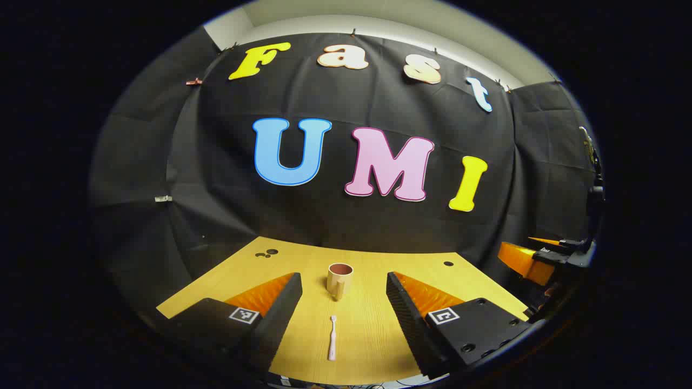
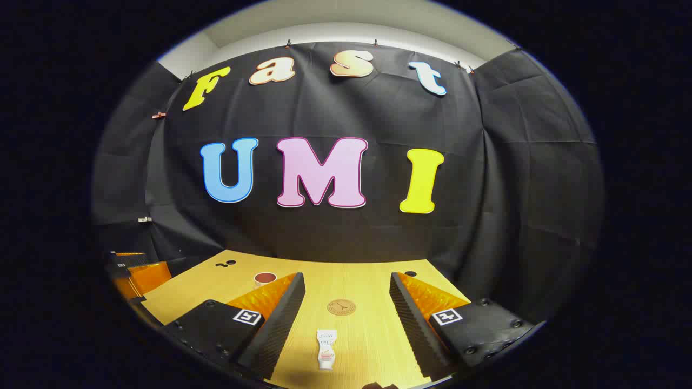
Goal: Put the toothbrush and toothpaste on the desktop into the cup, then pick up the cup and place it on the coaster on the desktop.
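In the left gripper view a tan cup with a dark inside stands upright on the wooden desktop, handle toward me. A white toothbrush lies flat in front of it, pointing at the cup. My left gripper is open above the desktop, its fingers on either side of the toothbrush and apart from it. In the right gripper view a small white toothpaste tube lies near the front edge, with a round brown coaster beyond it. My right gripper is open, holding nothing. The cup shows at the left.
Small round holes dot the desktop's far side. The other gripper shows at the right edge of the left gripper view, and at the left edge of the right gripper view. The black cloth wall closes the back.
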Available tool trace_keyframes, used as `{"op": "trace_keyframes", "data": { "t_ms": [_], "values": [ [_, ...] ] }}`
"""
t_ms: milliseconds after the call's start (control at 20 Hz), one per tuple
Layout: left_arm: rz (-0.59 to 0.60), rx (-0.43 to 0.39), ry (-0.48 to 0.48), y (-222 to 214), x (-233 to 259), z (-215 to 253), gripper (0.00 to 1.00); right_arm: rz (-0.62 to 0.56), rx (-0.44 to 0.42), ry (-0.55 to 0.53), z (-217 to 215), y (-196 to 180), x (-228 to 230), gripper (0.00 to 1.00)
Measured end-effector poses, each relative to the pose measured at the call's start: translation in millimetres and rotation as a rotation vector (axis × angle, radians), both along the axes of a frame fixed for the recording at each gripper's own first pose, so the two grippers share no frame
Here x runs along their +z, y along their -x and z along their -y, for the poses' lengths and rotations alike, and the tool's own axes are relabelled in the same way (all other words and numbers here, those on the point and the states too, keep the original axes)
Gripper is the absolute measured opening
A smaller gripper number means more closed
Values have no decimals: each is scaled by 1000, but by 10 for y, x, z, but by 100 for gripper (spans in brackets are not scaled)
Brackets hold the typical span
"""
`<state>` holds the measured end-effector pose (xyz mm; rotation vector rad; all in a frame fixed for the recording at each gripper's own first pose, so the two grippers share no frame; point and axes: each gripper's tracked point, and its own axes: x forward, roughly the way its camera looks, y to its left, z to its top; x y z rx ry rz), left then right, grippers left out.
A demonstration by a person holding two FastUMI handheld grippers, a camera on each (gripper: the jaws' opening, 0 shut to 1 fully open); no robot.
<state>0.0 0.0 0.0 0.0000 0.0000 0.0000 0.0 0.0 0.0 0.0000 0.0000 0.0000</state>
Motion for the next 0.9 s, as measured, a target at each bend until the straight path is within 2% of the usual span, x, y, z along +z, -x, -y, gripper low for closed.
{"op": "trace_keyframes", "data": {
  "t_ms": [250, 400, 800, 900],
  "values": [
    [-17, 14, -15, -154, -73, -29, 97, -51, 13, -27, 82, -160, -173, 97],
    [-38, -13, -3, -178, -143, 62, 96, -68, 9, -23, 101, -211, -242, 97],
    [-38, -40, -59, -227, -182, 185, 97, -136, 26, -37, 84, -254, -457, 98],
    [-33, -23, -71, -232, -169, 149, 97, -151, 26, -38, 86, -263, -505, 97]
  ]
}}
